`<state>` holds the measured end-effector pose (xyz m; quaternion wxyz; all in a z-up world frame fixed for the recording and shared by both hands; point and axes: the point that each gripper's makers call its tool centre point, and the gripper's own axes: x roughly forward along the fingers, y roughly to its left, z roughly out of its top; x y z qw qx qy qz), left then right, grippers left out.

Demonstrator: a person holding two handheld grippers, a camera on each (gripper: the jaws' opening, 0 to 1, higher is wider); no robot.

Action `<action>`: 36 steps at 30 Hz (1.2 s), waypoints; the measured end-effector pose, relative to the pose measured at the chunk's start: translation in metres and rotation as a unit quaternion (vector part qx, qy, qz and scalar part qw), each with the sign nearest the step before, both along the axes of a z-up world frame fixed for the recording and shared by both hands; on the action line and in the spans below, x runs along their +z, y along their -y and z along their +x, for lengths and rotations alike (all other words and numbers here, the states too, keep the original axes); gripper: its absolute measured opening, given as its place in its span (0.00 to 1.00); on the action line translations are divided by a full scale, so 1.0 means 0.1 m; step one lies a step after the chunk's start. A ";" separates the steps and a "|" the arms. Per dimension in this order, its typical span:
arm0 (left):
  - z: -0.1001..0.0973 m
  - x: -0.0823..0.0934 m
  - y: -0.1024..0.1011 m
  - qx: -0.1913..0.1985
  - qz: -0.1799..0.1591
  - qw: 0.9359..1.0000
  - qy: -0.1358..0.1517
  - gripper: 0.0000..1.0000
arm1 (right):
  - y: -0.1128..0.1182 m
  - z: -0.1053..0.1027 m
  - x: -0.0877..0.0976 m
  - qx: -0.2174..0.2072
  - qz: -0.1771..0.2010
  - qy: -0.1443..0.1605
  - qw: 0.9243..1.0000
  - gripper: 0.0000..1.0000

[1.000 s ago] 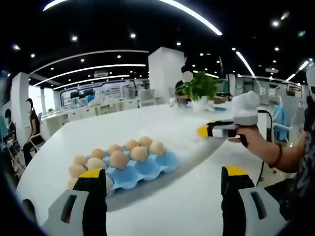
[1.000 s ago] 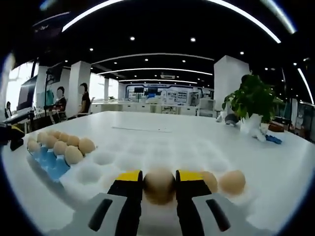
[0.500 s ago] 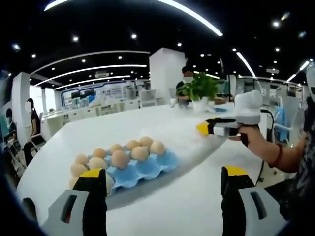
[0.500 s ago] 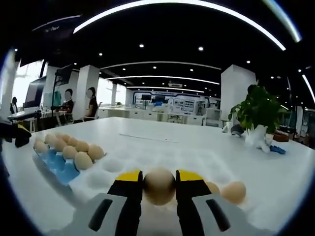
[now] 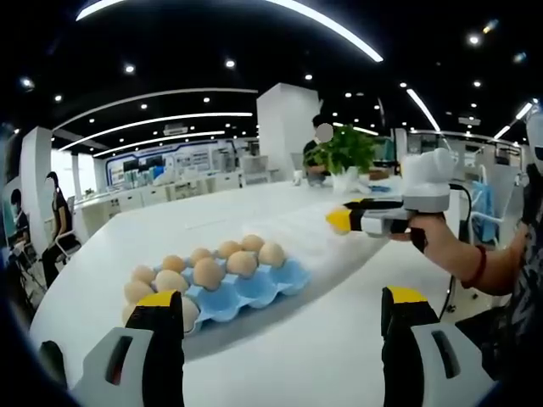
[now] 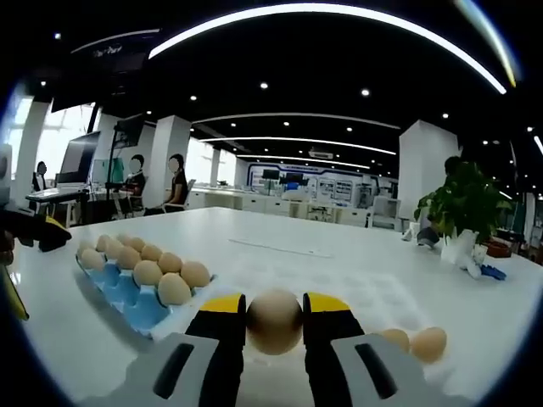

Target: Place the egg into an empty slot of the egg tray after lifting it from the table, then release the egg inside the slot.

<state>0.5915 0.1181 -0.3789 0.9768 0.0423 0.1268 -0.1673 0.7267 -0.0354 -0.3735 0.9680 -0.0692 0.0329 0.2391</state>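
My right gripper [image 6: 274, 322] clamps one egg [image 6: 274, 321] between its yellow-tipped jaws, held above the white table [image 6: 322, 271]. Ahead to its left sits the blue egg tray [image 6: 136, 298] with eight eggs in it; two loose eggs [image 6: 416, 342] lie to its right. My left gripper [image 5: 280, 314] hovers with jaws spread wide, gripping nothing, the tray just beyond its left jaw.

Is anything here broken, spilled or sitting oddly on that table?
Nothing stands out. The blue egg tray lies flat, its eggs seated in the slots. The right claw holds an egg whole, above the table. Two loose eggs rest on the table, uncracked.
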 end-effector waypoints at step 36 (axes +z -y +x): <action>-0.16 -0.05 -0.28 0.026 -0.001 1.000 -0.005 0.99 | -1.31 -0.46 0.10 0.163 -0.017 0.024 0.986 0.27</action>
